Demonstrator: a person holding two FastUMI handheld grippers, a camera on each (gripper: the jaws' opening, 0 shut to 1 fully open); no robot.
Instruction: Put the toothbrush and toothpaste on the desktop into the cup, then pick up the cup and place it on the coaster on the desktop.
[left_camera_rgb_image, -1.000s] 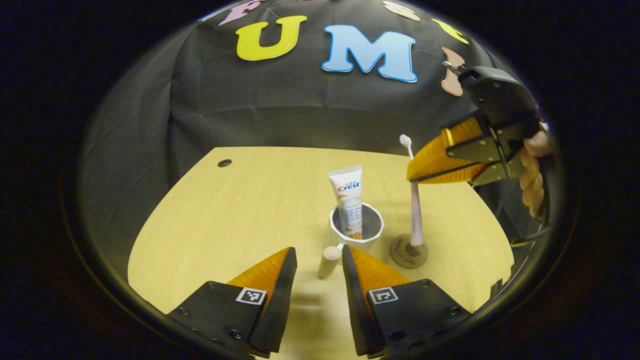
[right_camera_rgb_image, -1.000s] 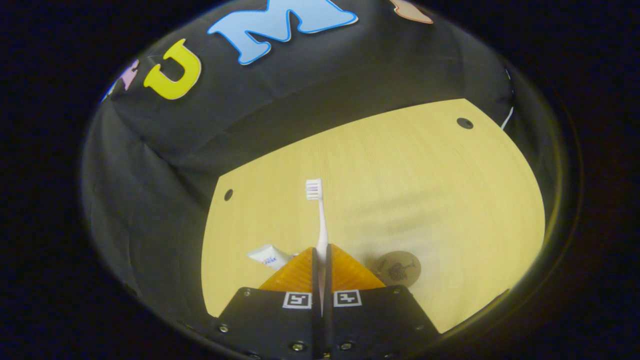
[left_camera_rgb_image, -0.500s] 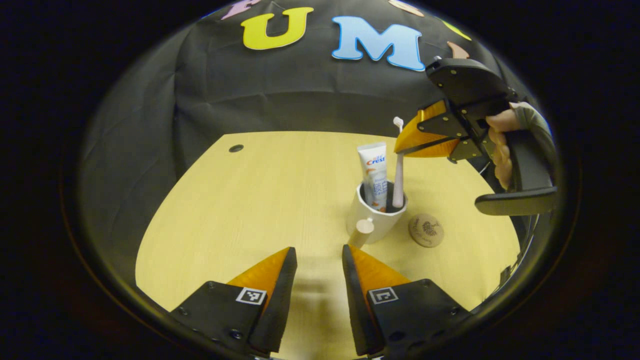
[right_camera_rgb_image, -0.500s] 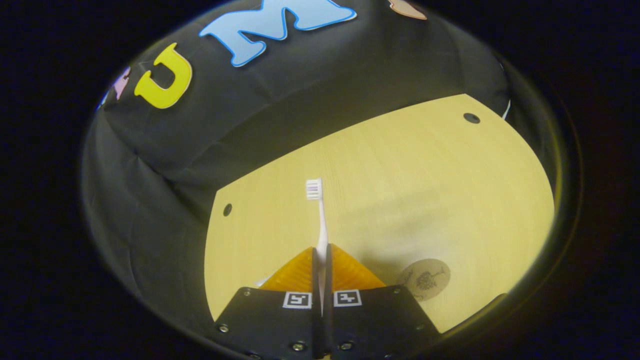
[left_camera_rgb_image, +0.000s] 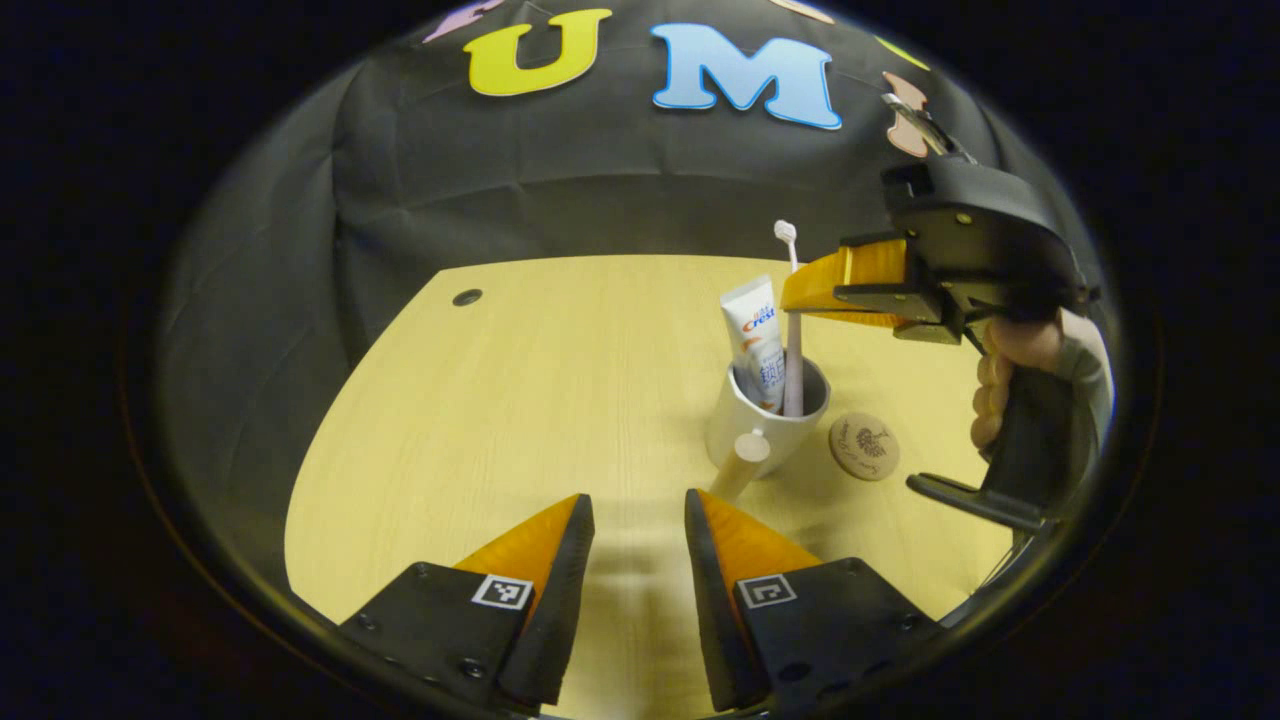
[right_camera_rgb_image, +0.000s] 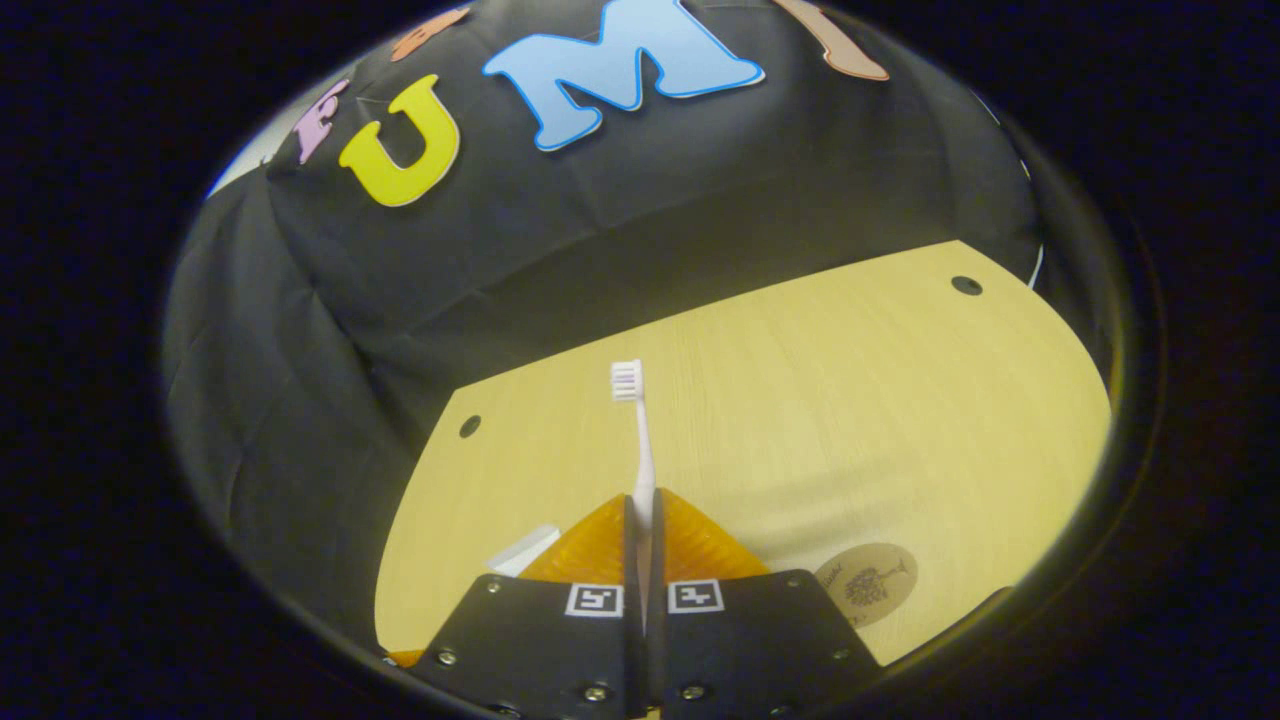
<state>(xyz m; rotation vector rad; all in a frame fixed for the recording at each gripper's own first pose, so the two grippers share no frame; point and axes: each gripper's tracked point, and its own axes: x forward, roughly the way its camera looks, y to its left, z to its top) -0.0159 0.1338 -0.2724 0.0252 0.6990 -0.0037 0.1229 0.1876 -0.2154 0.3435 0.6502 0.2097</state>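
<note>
A white cup (left_camera_rgb_image: 765, 432) with a wooden handle (left_camera_rgb_image: 742, 460) stands on the yellow desktop (left_camera_rgb_image: 560, 390). The toothpaste tube (left_camera_rgb_image: 756, 335) stands upright inside it. A pale pink toothbrush (left_camera_rgb_image: 791, 330) hangs with its lower end in the cup, bristles up. My right gripper (left_camera_rgb_image: 800, 297) is shut on its shaft above the cup. In the right gripper view the toothbrush (right_camera_rgb_image: 640, 440) rises from between the closed fingers of my right gripper (right_camera_rgb_image: 641, 505), and the tube's top (right_camera_rgb_image: 522, 548) peeks out at their left. My left gripper (left_camera_rgb_image: 635, 515) is open, hovering short of the cup.
A round wooden coaster (left_camera_rgb_image: 864, 446) lies on the desk just right of the cup, seen too as the coaster (right_camera_rgb_image: 866, 584) in the right gripper view. A hand (left_camera_rgb_image: 1010, 375) holds the right gripper's grip. Cable holes (left_camera_rgb_image: 467, 297) mark the desk's far corners.
The right gripper carried the toothbrush from above the coaster to over the cup and lowered its end inside. The left gripper stayed open and drew back a little.
</note>
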